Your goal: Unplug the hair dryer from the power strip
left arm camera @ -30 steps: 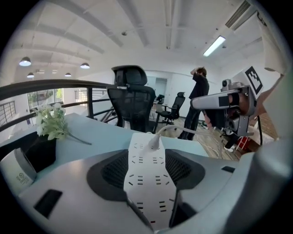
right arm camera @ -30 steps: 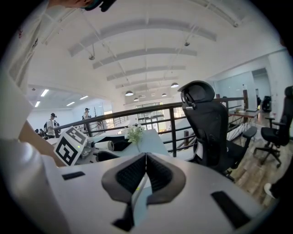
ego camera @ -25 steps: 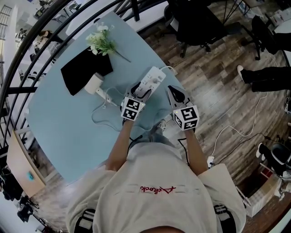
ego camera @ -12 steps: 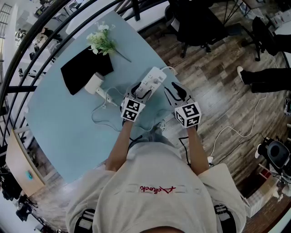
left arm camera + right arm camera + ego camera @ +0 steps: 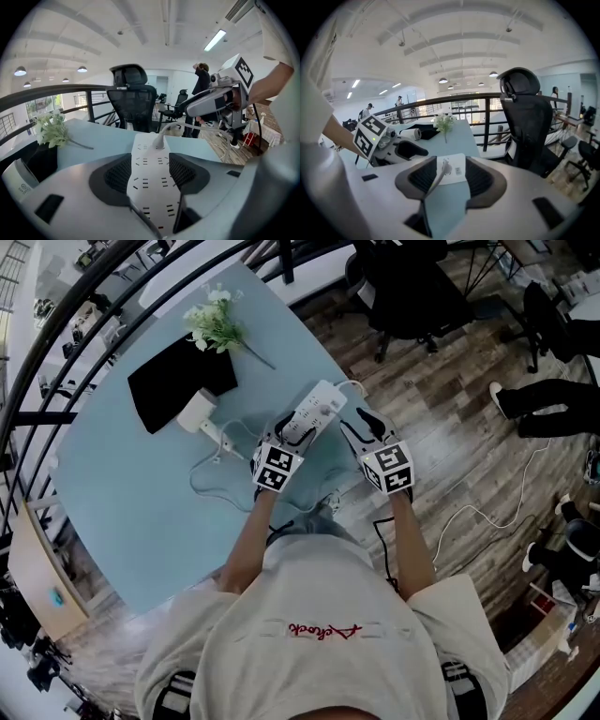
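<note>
My left hand-held gripper (image 5: 284, 432) clamps the near end of the white power strip (image 5: 317, 405) on the table (image 5: 141, 493). My right hand-held gripper (image 5: 359, 425), just beside the strip, is opening wide and grips nothing. The hair dryer (image 5: 196, 412) lies apart to the left, against a black cloth (image 5: 173, 381).
</note>
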`<state>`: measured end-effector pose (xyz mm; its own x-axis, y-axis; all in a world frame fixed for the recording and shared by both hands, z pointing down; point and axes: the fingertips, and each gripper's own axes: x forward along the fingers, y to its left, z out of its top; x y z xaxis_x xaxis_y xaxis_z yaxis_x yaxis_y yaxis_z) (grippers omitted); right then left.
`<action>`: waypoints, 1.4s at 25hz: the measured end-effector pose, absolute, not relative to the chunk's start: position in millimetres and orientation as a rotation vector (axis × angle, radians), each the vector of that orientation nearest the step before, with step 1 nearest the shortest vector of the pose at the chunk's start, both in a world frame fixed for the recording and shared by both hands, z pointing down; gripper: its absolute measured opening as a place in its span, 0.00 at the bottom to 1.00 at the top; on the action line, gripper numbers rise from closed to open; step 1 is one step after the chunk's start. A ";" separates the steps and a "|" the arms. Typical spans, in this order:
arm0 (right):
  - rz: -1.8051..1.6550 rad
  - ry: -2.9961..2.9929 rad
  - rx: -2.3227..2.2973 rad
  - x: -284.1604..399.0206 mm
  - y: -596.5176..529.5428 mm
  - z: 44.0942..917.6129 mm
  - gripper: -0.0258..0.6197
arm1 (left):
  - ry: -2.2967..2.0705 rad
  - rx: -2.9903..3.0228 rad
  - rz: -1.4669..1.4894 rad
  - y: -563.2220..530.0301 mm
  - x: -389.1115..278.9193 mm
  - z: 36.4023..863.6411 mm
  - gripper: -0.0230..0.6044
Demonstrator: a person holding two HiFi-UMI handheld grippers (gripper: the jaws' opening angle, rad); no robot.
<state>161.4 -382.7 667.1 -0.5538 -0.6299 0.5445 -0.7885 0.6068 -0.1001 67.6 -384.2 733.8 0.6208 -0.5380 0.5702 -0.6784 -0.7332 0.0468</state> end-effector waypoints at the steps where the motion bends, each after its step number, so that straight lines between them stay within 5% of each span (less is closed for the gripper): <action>1: 0.452 -2.361 1.097 160.1 -383.6 670.2 0.32 | -0.992 2.588 0.783 -384.4 67.9 734.0 0.41; 20: -0.131 -2.067 0.503 116.7 -389.4 709.3 0.32 | -0.998 2.581 0.779 -384.5 67.1 732.8 0.41; 31: -0.111 -2.012 0.331 106.1 -395.6 731.0 0.31 | -0.997 2.595 0.769 -384.3 67.0 732.5 0.41; 35: -0.102 -1.992 0.292 104.4 -397.3 737.0 0.24 | -0.987 2.590 0.773 -383.3 67.4 734.8 0.41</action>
